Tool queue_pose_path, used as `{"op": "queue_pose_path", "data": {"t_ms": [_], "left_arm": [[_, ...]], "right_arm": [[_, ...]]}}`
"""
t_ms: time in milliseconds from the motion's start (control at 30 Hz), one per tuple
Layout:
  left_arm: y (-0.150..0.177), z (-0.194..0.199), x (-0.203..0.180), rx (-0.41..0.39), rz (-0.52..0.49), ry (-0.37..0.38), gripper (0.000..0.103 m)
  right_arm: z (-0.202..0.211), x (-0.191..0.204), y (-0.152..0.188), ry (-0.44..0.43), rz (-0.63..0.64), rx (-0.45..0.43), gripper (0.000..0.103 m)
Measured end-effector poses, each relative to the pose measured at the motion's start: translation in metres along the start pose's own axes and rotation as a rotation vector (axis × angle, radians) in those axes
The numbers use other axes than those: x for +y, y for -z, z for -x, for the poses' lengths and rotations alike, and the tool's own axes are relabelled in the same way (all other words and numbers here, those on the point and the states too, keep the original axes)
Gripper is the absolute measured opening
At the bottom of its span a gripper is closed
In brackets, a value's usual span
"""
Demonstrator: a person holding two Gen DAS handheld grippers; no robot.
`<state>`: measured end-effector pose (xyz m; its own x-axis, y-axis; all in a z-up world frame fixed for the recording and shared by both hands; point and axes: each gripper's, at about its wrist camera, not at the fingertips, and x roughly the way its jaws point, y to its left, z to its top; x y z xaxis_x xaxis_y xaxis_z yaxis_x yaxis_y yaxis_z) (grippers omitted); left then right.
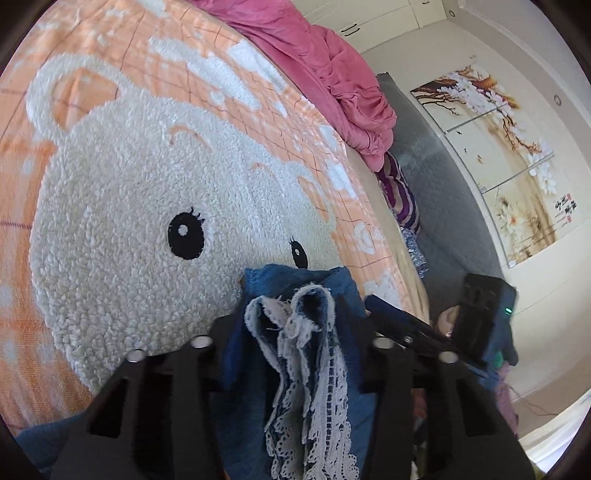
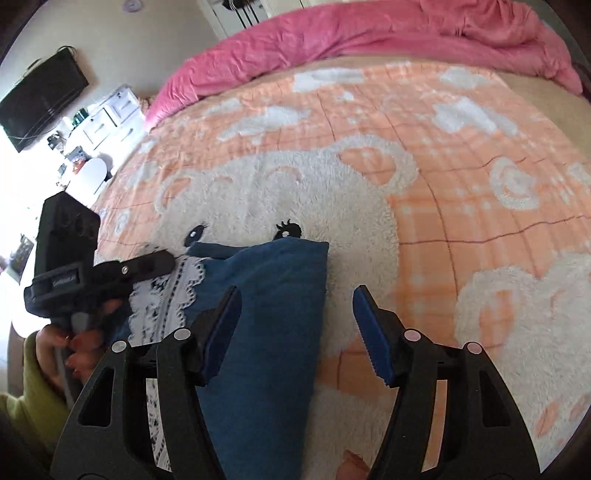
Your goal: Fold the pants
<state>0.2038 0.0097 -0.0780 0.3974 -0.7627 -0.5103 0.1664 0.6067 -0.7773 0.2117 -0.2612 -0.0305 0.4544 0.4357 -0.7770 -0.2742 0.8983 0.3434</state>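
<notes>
The pants (image 2: 266, 317) are blue with white lace trim (image 2: 166, 291) and lie in a long folded strip on the bear-pattern blanket (image 2: 424, 221). My left gripper (image 1: 295, 325) is shut on the bunched blue fabric and lace (image 1: 306, 354) at the strip's far end; it also shows in the right wrist view (image 2: 147, 266) at the left. My right gripper (image 2: 295, 325) is open and empty, hovering over the strip's right edge, its left finger above the fabric. In the left wrist view the right gripper (image 1: 402, 321) sits close on the right.
A crumpled pink duvet (image 2: 369, 33) lies along the far side of the bed. A grey headboard (image 1: 436, 166) and striped clothes (image 1: 400, 195) sit at the bed's end. A TV (image 2: 40, 99) and a white dresser (image 2: 107, 118) stand off to the left.
</notes>
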Motion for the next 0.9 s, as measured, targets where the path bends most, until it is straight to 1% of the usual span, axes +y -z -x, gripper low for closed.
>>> {"op": "queue_pose_path", "data": {"t_ms": [67, 133, 233, 267, 333, 400, 433, 500, 533, 633, 667, 700, 733, 800, 900], "left_arm": [[0.002, 0.001, 0.001, -0.006, 0.011, 0.000, 0.023], [0.003, 0.003, 0.001, -0.013, 0.011, 0.004, 0.022], [0.005, 0.012, -0.005, -0.021, 0.007, 0.018, 0.020], [0.005, 0.018, -0.010, -0.028, -0.010, 0.015, 0.020], [0.007, 0.032, -0.022, -0.050, -0.064, -0.016, 0.020], [0.007, 0.040, -0.030, -0.072, -0.102, -0.031, 0.020], [0.008, 0.042, -0.032, -0.078, -0.120, -0.046, 0.020], [0.008, 0.037, -0.032, -0.084, -0.165, -0.108, 0.021], [0.008, 0.035, -0.029, -0.082, -0.163, -0.117, 0.021], [0.007, 0.032, -0.023, -0.086, -0.151, -0.099, 0.021], [0.007, 0.032, -0.023, -0.089, -0.161, -0.097, 0.021], [0.007, 0.031, -0.026, -0.095, -0.176, -0.109, 0.021], [0.008, 0.031, -0.030, -0.100, -0.204, -0.127, 0.021], [0.010, 0.030, -0.035, -0.103, -0.242, -0.143, 0.021], [0.011, 0.028, -0.036, -0.100, -0.253, -0.154, 0.021]], "right_arm": [[-0.006, -0.006, -0.003, -0.017, -0.028, 0.012, 0.056], [-0.012, -0.012, -0.006, -0.033, -0.047, 0.025, 0.056], [-0.020, -0.018, -0.009, -0.066, -0.071, 0.049, 0.056], [-0.022, -0.019, -0.010, -0.080, -0.076, 0.055, 0.056], [-0.023, -0.018, -0.014, -0.097, -0.070, 0.048, 0.056], [-0.021, -0.014, -0.017, -0.114, -0.052, 0.030, 0.055], [-0.022, -0.012, -0.017, -0.116, -0.041, 0.026, 0.056], [-0.029, -0.008, -0.016, -0.110, -0.011, 0.034, 0.056], [-0.032, -0.007, -0.015, -0.105, -0.006, 0.039, 0.056], [-0.038, -0.006, -0.008, -0.095, 0.006, 0.024, 0.054], [-0.038, -0.006, -0.005, -0.085, 0.014, 0.011, 0.046], [-0.037, -0.005, -0.004, -0.078, 0.021, 0.003, 0.034], [-0.036, -0.005, -0.003, -0.087, 0.023, 0.000, 0.012], [-0.029, -0.004, -0.001, -0.084, 0.022, -0.016, 0.007], [-0.015, -0.003, 0.000, -0.046, 0.044, -0.060, 0.006]]}}
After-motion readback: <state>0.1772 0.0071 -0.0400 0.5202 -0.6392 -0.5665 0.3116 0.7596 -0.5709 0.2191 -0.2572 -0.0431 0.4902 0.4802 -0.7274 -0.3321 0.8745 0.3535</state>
